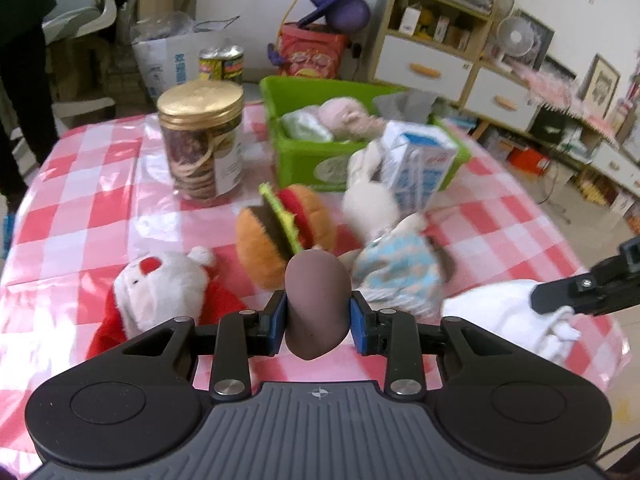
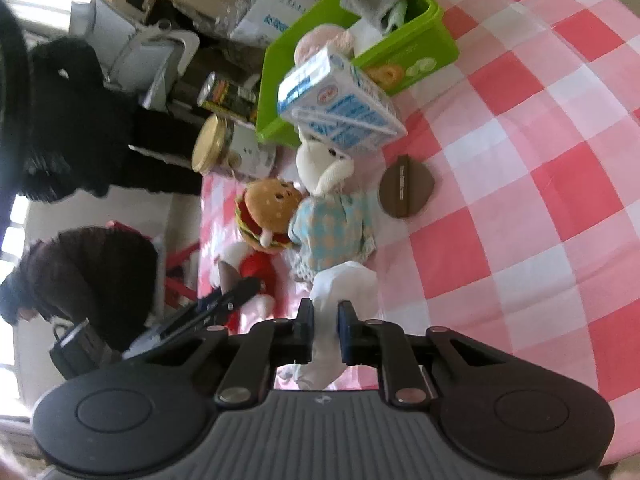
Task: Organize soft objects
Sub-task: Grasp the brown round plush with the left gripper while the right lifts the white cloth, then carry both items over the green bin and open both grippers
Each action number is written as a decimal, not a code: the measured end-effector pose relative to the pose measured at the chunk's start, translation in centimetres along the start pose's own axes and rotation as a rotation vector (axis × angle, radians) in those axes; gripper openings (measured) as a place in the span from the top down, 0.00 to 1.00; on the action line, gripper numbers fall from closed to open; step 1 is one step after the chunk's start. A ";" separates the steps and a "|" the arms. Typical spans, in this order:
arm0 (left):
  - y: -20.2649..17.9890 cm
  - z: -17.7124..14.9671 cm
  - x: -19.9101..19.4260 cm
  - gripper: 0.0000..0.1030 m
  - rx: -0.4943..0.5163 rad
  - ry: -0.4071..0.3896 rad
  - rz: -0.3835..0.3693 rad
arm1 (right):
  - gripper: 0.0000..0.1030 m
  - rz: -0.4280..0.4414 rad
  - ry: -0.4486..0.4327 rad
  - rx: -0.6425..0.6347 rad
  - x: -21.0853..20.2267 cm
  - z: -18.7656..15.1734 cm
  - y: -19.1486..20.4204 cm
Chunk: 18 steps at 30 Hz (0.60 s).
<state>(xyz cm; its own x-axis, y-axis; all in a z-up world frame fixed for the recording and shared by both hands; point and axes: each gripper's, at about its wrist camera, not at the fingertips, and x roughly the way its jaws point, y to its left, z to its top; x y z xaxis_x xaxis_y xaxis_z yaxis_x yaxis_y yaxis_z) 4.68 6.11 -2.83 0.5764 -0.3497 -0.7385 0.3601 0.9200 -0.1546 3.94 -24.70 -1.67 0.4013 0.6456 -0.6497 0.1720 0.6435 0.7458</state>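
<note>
My left gripper is shut on a brown teardrop sponge, held above the checked tablecloth. In front of it lie a burger plush, a Santa plush and a rabbit plush in a blue dress. My right gripper is shut on a white cloth, which also shows in the left wrist view. The green bin behind holds several soft items, among them a pink plush. In the right wrist view the bin is at the top.
A glass jar with a gold lid stands left of the bin. A milk carton leans on the rabbit. A brown disc lies on the cloth. Two cans stand behind. A person is at the table's far side.
</note>
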 end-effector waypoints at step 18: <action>-1.1 6.7 1.3 0.67 -0.065 -0.028 -0.039 | 1.00 0.139 -0.231 0.169 -5.8 7.0 -2.9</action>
<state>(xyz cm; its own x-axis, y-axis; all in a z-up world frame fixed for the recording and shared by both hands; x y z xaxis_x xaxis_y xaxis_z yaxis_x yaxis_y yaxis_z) 9.95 3.43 0.81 0.5835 -0.3898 -0.7125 0.3352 0.9147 -0.2259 7.38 -33.20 0.94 0.6221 0.5992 -0.5039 0.2406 0.4661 0.8514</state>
